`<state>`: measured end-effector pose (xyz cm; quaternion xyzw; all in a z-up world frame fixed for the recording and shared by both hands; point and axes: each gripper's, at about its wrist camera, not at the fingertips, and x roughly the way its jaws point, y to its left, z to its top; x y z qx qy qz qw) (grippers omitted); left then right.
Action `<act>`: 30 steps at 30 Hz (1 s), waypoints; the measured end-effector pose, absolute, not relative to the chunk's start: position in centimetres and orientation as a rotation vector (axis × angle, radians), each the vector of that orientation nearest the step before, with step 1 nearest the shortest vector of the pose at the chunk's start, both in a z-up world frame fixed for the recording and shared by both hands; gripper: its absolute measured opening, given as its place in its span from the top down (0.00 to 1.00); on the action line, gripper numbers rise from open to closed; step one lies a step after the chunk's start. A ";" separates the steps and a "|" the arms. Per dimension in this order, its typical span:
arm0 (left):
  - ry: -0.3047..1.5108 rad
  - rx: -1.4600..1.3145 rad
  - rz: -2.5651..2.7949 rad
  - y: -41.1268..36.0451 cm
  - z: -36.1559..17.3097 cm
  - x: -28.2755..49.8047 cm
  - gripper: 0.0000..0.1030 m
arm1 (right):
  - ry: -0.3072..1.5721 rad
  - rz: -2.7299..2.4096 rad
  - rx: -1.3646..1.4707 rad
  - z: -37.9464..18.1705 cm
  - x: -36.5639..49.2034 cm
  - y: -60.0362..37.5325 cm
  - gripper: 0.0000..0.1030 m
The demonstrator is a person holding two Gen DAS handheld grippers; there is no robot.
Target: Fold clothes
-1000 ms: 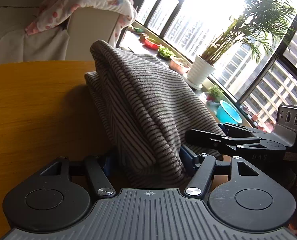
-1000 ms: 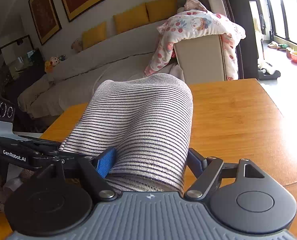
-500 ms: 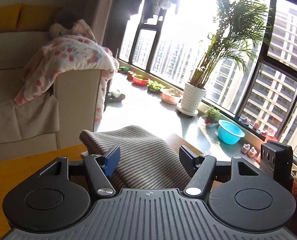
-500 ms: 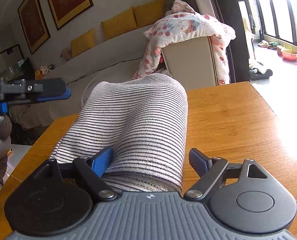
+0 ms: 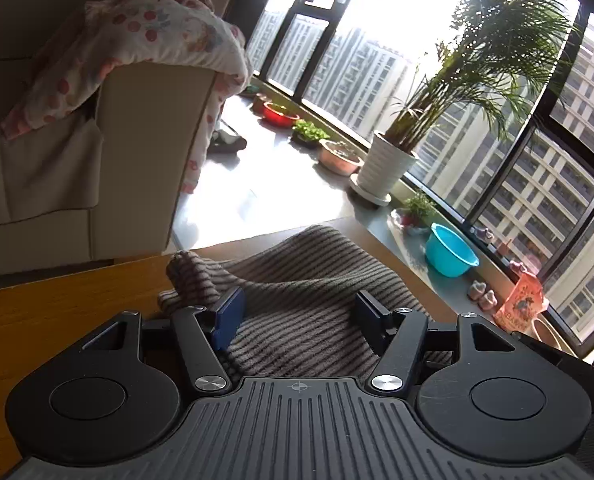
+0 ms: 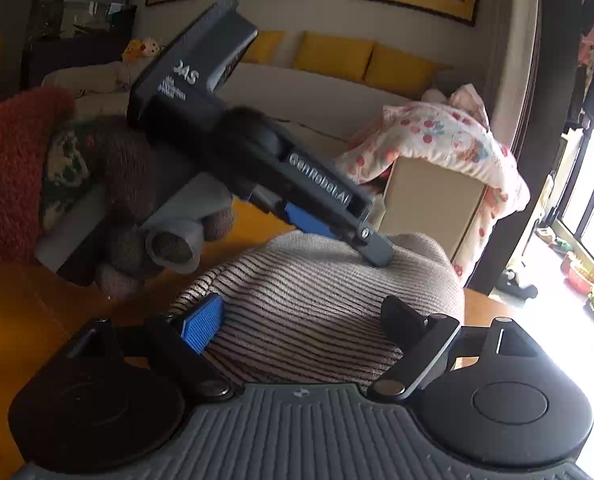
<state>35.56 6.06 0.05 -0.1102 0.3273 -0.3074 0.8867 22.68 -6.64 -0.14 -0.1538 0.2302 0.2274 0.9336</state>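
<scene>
Left gripper (image 5: 299, 312): jaws closing, about half apart; striped cloth lies between them, and I cannot tell whether the pads press on it.
Striped garment (image 5: 313, 280): grey-brown, bunched in a folded heap on the worktop; its near part is hidden under both gripper bodies.
Worktop (image 5: 57, 300): orange wood, at 9 o'clock of the garment in the left wrist view; cut off at the left edge.
Sofa arm (image 5: 145, 140): at 11 o'clock, draped with a spotted blanket (image 5: 157, 32); the sofa back is dim.
Potted palm (image 5: 393, 160): at 1 o'clock by the window; its fronds are washed out by glare.
Person's hand (image 6: 145, 184): at 10 o'clock in the right wrist view, in a brown fuzzy glove, blurred, holding the left gripper, whose tip touches the garment's top.
Right gripper (image 6: 305, 320): jaws opening, wide; the garment (image 6: 321, 300) sits between them, pads not visibly pressing.
</scene>
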 end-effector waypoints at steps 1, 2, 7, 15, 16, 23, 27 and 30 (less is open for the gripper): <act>0.672 -0.232 -0.630 6.3 0.2 35.3 0.36 | 0.462 0.454 -0.335 -0.3 22.5 -6.1 0.15; 0.664 -0.239 -0.613 6.5 0.6 34.8 0.35 | 0.452 0.443 -0.355 -0.4 22.4 -5.6 0.15; 0.671 -0.280 -0.537 8.2 1.8 30.3 0.15 | 0.475 0.491 -0.227 1.3 21.5 -8.6 0.14; 0.791 -0.360 -0.614 8.8 -1.1 25.4 0.27 | 0.648 0.448 0.329 -0.2 23.5 -19.6 0.07; 0.794 -0.356 -0.614 8.4 -1.1 25.5 0.38 | 0.665 0.440 0.354 -0.8 24.0 -19.8 0.10; 0.759 -0.392 -0.684 8.5 -0.6 24.7 0.45 | 0.569 0.448 0.304 0.8 23.1 -18.0 0.33; 0.786 -0.292 -0.568 8.2 -1.4 24.2 0.44 | 0.664 0.388 0.261 -1.8 23.3 -17.7 0.33; 0.692 -0.288 -0.541 8.5 1.0 23.1 0.46 | 0.631 0.376 0.236 -2.1 22.2 -17.0 0.32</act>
